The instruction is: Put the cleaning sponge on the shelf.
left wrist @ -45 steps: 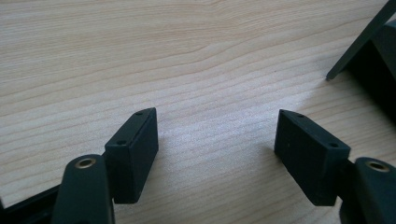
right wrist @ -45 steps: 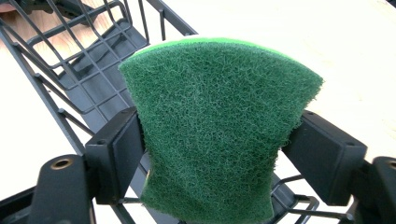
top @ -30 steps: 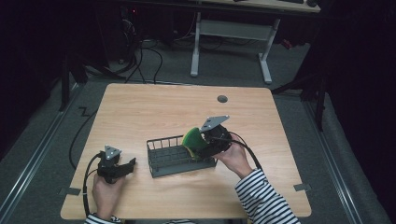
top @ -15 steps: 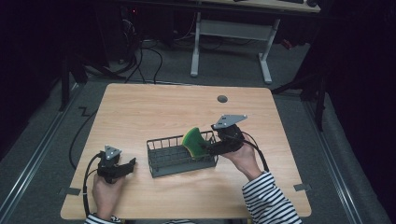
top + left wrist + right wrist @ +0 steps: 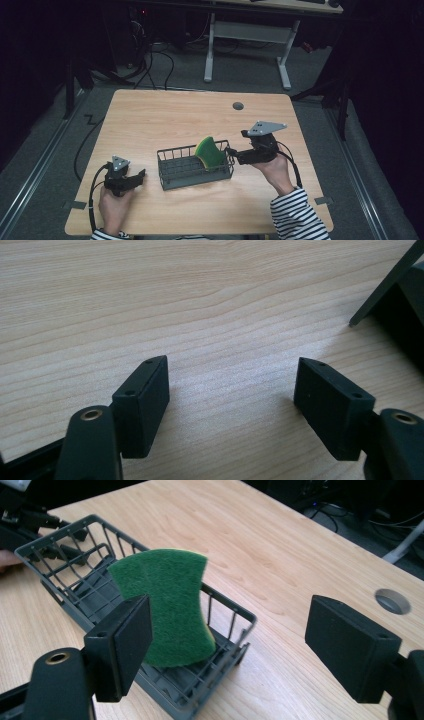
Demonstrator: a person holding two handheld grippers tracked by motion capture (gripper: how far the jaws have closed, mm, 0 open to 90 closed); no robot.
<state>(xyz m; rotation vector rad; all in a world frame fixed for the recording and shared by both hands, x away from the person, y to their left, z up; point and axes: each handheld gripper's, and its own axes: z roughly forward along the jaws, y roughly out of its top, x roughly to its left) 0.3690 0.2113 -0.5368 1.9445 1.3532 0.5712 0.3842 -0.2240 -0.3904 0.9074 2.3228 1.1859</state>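
Note:
A green scouring sponge [image 5: 210, 152] [image 5: 167, 611] stands on edge, leaning in the right end of a dark grey wire basket [image 5: 172, 176] [image 5: 64, 536] at the table's middle. My right gripper [image 5: 234, 154] [image 5: 227, 640] hovers just right of the basket, pointing at it. It is open, with nothing between the jaws, and the sponge lies a little beyond them. My left gripper [image 5: 138, 177] [image 5: 231, 390] rests on the wood left of the basket, open and holding nothing. A dark basket corner [image 5: 385, 297] edges into the left gripper view at right.
The light wooden table [image 5: 165, 120] has a round cable hole [image 5: 238, 106] [image 5: 393, 600] at the back right. Bare wood lies behind the basket and along both sides. A desk frame [image 5: 245, 50] and cables stand on the dark floor beyond.
My right gripper has drawn back to the right and slightly up, away from the sponge, which stays leaning in the basket. The left gripper has kept still.

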